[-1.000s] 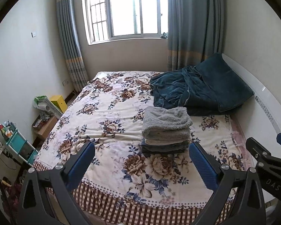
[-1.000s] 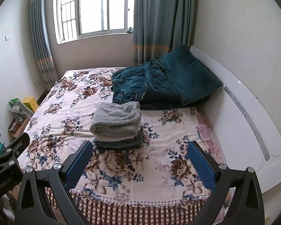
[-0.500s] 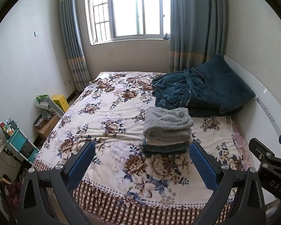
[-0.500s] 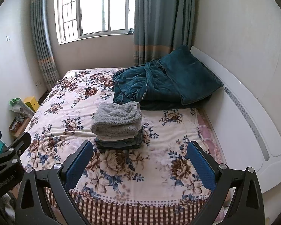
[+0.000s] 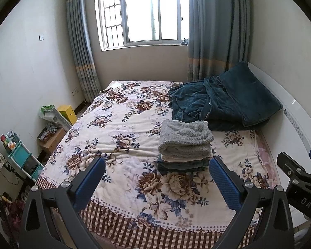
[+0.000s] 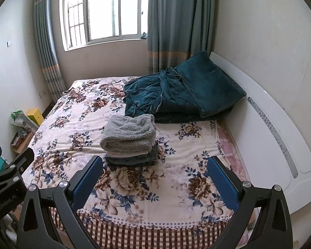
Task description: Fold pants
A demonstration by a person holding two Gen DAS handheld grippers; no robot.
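While both claws, left claw [image 5: 156, 178] and right claw [image 6: 155, 176], hang spread and empty | folded pants [image 6: 131, 159] sit mid-bed in the stack under grey fleece [image 6: 128, 133] | soft, limp: you should pinch a folded edge.

You see fluffy grey fleece pants [image 5: 185, 139] on a soft floral cloth bedspread [image 5: 122, 128]; velvety teal blanket [image 5: 224, 101].

— Is any lettering showing?
— "DAS" is showing on the right gripper [image 5: 304, 188] body, at the right edge. "GenRobot.AI", partly legible, is showing on the left gripper [image 6: 4, 191], near left.
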